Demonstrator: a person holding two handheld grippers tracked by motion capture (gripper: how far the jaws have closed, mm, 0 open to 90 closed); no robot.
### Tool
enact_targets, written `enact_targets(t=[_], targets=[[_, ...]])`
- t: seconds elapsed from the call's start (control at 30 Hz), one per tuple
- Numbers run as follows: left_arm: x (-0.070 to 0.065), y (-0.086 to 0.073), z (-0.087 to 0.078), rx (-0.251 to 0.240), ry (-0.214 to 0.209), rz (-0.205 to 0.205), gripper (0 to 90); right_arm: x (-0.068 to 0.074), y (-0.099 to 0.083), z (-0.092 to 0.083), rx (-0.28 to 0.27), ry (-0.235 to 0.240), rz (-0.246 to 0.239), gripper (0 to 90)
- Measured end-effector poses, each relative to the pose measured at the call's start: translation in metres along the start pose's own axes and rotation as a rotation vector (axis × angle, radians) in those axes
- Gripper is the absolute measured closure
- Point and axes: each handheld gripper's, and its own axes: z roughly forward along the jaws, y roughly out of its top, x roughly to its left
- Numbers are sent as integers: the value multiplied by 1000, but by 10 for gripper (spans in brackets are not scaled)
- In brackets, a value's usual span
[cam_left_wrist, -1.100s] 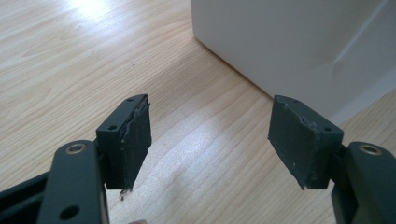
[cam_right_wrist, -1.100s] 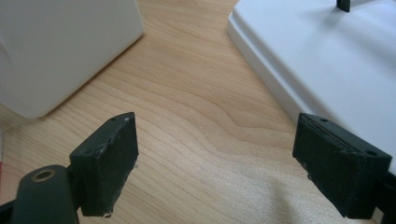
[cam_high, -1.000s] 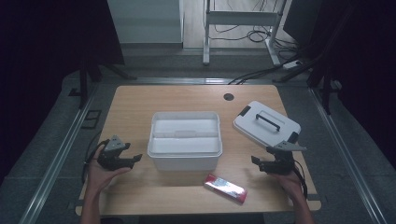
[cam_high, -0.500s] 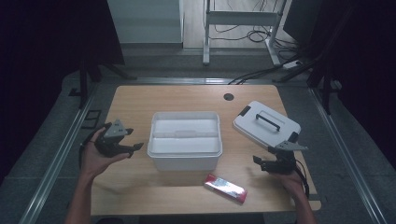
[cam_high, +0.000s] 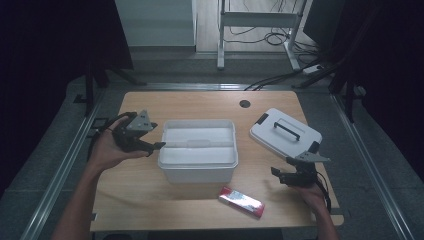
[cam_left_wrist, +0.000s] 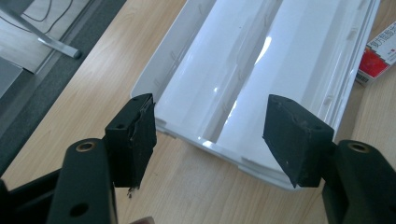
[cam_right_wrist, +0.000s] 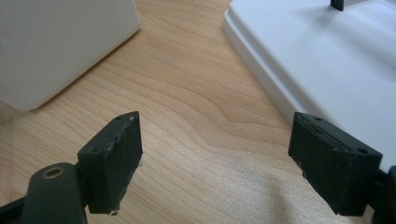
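your left tongs (cam_high: 150, 145) hang apart just beside the white bin (cam_high: 198, 149) mid-tabletop; right tongs (cam_high: 281, 175) gape too, near the lid (cam_high: 285, 132). bin looks light, stiff, slick plastic (probably), so pinch its rim, not the wall.

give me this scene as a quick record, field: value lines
surface: wooden table
middle: white bin, open, nothing in it
lid: white lid with black handle, lying on the table right of the bin
front: red packet, flat on the table
left gripper: open, raised beside the bin's left end
right gripper: open, low, near the lid's front edge
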Motion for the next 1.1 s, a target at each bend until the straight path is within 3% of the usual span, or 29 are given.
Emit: enact_targets(t=[0.13,0.33,0.73,1.1], targets=[[1,10,3,4,-9,15,357,0,0,0,1,4,-3,176],[-1,29,11,30,-46,74,366,1,-1,1,6,6,-7,180],[-2,47,33,63,-90,117,389,0,-1,2,15,5,-8,191],[-3,55,49,88,-117,133,401,0,-3,3,24,4,-5,194]])
